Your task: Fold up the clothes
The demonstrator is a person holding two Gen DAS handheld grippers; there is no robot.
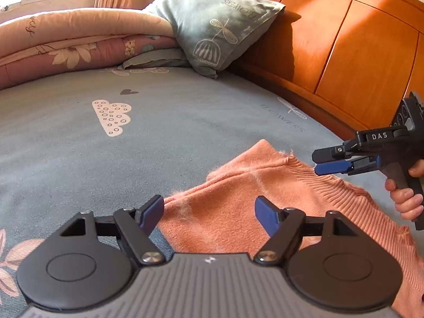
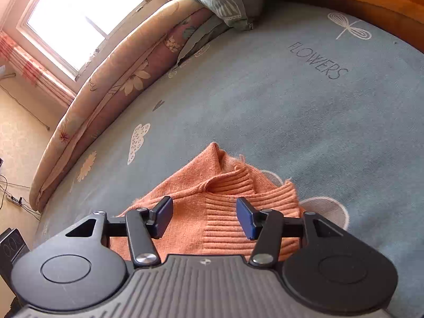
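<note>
Both grippers spread wide and empty over an orange sweater on the bed.

Left gripper (image 1: 209, 212) open wide, blue pads above the near edge of the orange sweater (image 1: 238, 206), gripping nothing. Right gripper (image 2: 204, 216) likewise gaping over the ribbed hem, clear of the knit as far as visible; hand (image 1: 408, 196) wrapped round its handle. Sweater lay crumpled flat on the grey-blue printed bedsheet (image 2: 291, 111). Farther off, a grey-green pillow (image 1: 214, 29) leaned against the wooden headboard (image 1: 344, 47), beside a rolled floral quilt (image 1: 74, 45); beyond, a sunlit window (image 2: 82, 18).
</note>
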